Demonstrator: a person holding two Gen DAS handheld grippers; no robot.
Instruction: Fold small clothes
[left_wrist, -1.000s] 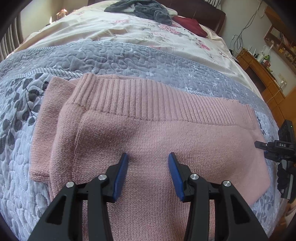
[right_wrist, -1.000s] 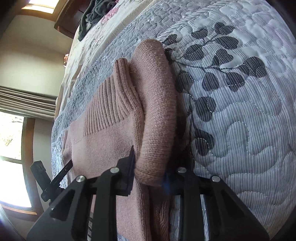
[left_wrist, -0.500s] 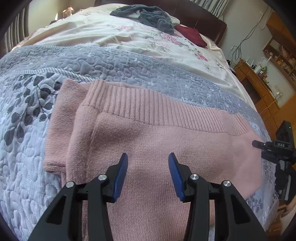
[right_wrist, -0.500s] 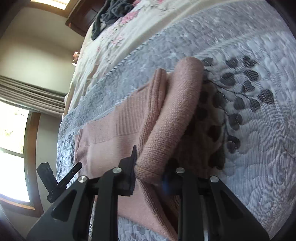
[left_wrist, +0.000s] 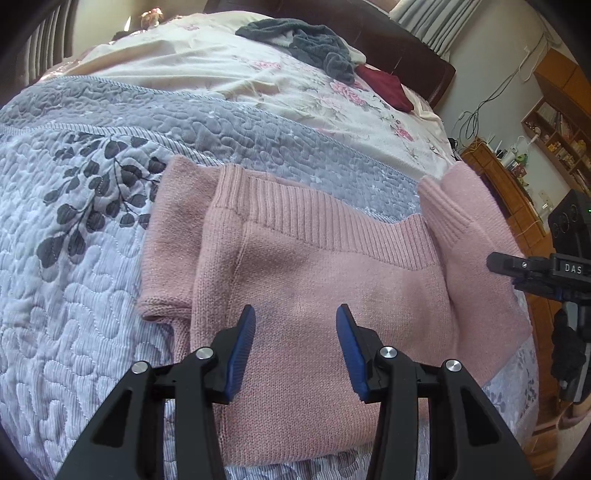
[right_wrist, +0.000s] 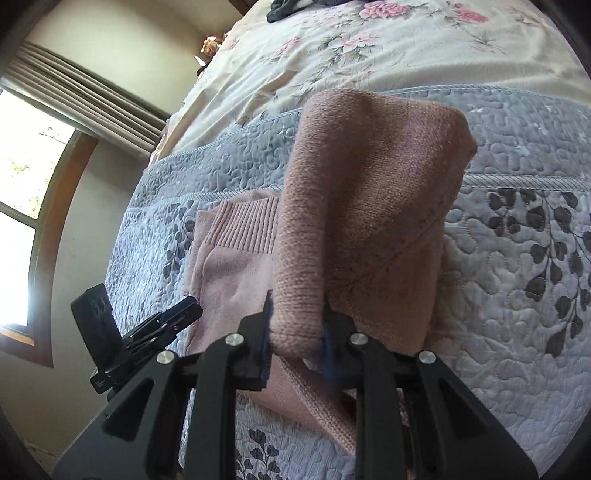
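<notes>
A pink knit sweater (left_wrist: 314, 280) lies on the grey quilted bedspread (left_wrist: 74, 295), its ribbed band facing the far side and one sleeve folded in at the left. My left gripper (left_wrist: 295, 325) hovers open over the sweater's body, nothing between its blue pads. My right gripper (right_wrist: 295, 332) is shut on the sweater's right sleeve (right_wrist: 354, 221) and holds it lifted off the bed; that raised sleeve (left_wrist: 469, 236) stands up at the right in the left wrist view, with the right gripper (left_wrist: 517, 266) beside it. The left gripper (right_wrist: 177, 317) shows at the left of the right wrist view.
A floral cream duvet (left_wrist: 240, 70) covers the far half of the bed, with dark grey clothes (left_wrist: 306, 44) and a dark red item (left_wrist: 386, 86) near the headboard. A wooden dresser (left_wrist: 509, 184) stands to the right. A window with curtains (right_wrist: 44, 155) is on the left.
My right gripper has raised the sleeve off the quilt and carried it up and inward over the sweater. My left gripper stays open and has drawn back slightly.
</notes>
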